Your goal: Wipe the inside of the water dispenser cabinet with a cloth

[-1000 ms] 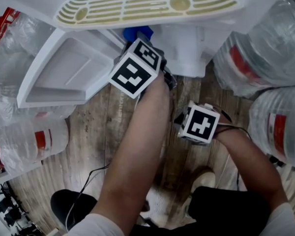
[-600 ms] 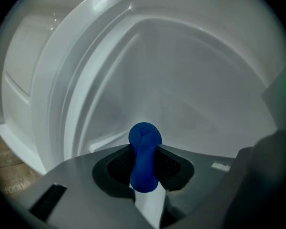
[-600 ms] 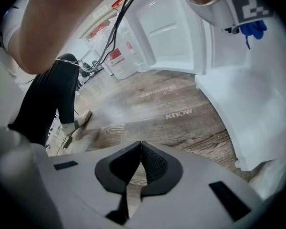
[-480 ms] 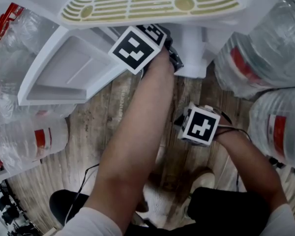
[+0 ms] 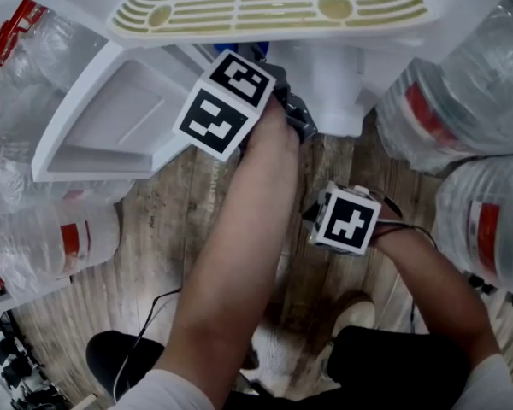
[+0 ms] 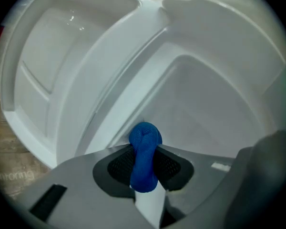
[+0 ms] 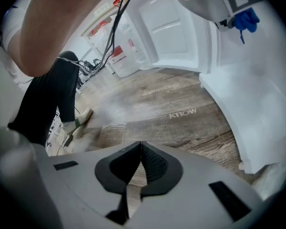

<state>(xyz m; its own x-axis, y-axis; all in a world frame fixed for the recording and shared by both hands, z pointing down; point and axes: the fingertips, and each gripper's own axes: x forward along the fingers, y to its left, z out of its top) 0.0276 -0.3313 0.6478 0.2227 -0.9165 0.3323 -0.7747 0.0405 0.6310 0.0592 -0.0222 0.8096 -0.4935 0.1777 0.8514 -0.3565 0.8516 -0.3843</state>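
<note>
Blue cloth (image 6: 145, 136), soft and light, looks best pinched mid-fold: left claw (image 6: 144, 152) clamps it so, inside the cabinet (image 6: 214, 80); right claw (image 7: 141, 149) closed, empty.

The left tongs (image 5: 278, 84), topped by their marker cube, are held at the mouth of the white dispenser cabinet (image 5: 333, 92), under the slotted drip tray (image 5: 265, 2). A sliver of blue cloth (image 5: 239, 49) is seen just beyond them. The cabinet door (image 5: 111, 126) is swung open to the left. The right tongs (image 5: 348, 219) are held low over the wooden floor (image 5: 171, 220), apart from the cabinet. Large water bottles (image 5: 462, 101) are seen on both sides.
</note>
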